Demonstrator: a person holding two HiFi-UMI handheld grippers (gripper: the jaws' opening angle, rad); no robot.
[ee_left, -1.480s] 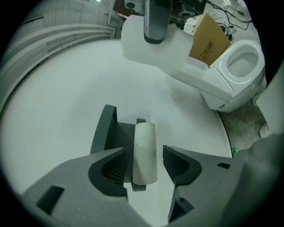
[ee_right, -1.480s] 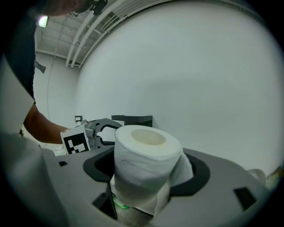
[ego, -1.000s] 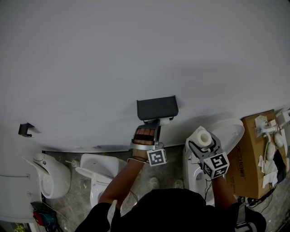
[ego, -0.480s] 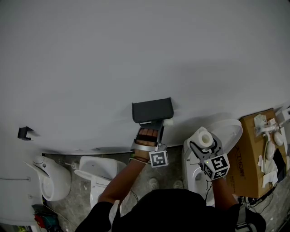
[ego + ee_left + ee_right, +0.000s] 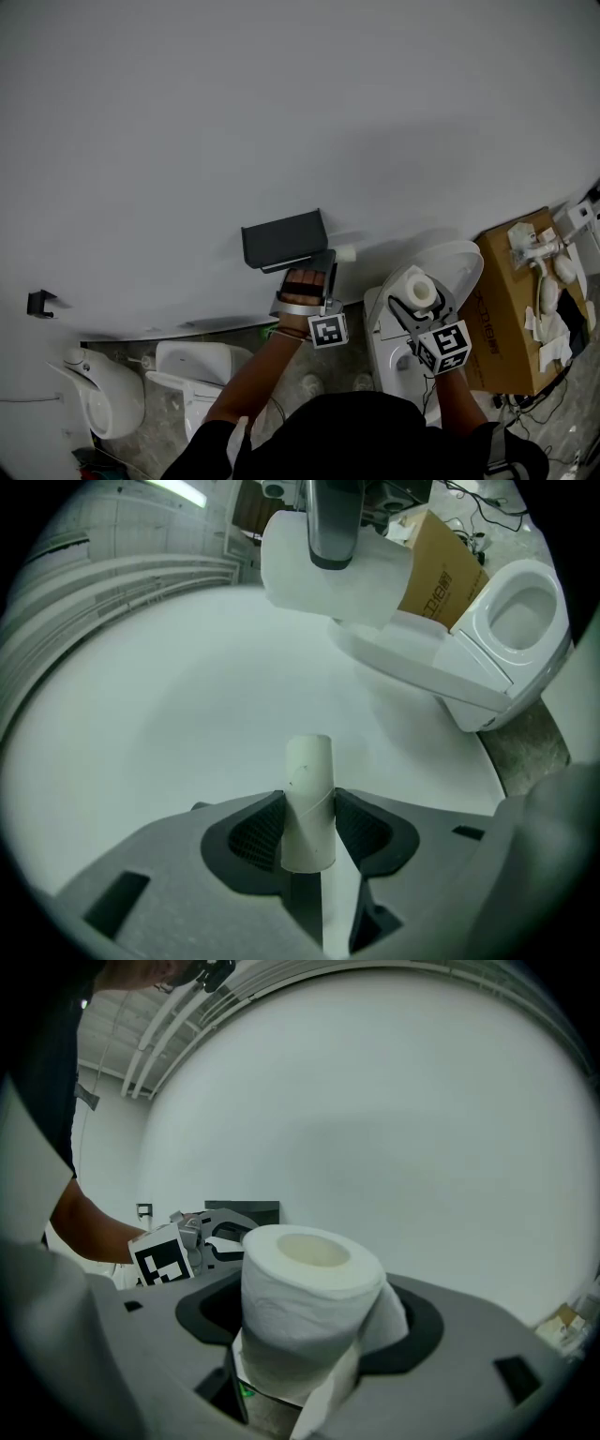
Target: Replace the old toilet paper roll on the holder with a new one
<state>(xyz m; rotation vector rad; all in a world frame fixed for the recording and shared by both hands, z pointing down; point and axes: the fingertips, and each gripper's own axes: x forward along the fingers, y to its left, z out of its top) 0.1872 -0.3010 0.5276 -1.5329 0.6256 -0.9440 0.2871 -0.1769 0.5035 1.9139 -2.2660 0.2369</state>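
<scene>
Cardboard sits in the left gripper (image 5: 307, 808): a bare pale tube (image 5: 307, 761) is clamped between its ribbed pads, both pressing on the tube's sides, with the free end sticking out past the jaws toward the white wall (image 5: 169, 696). Nothing else touches the tube. In the head view it hangs just beside the lower right corner of the dark holder (image 5: 283, 239) on the wall, clear of it.

The right gripper (image 5: 314, 1321) is closed on a full white roll (image 5: 305, 1269), held upright with its hollow core facing up and a loose flap of paper trailing down at the front. It is off to the right of the holder, above a white toilet (image 5: 450, 267), with a box (image 5: 511, 309) further right.

So the first half looks done, since the spent tube is off the holder and in hand. What is left, by my reading, is to get rid of the tube and seat the roll on the holder. The cover hides the part that carries the roll, so I cannot tell whether it is ready
</scene>
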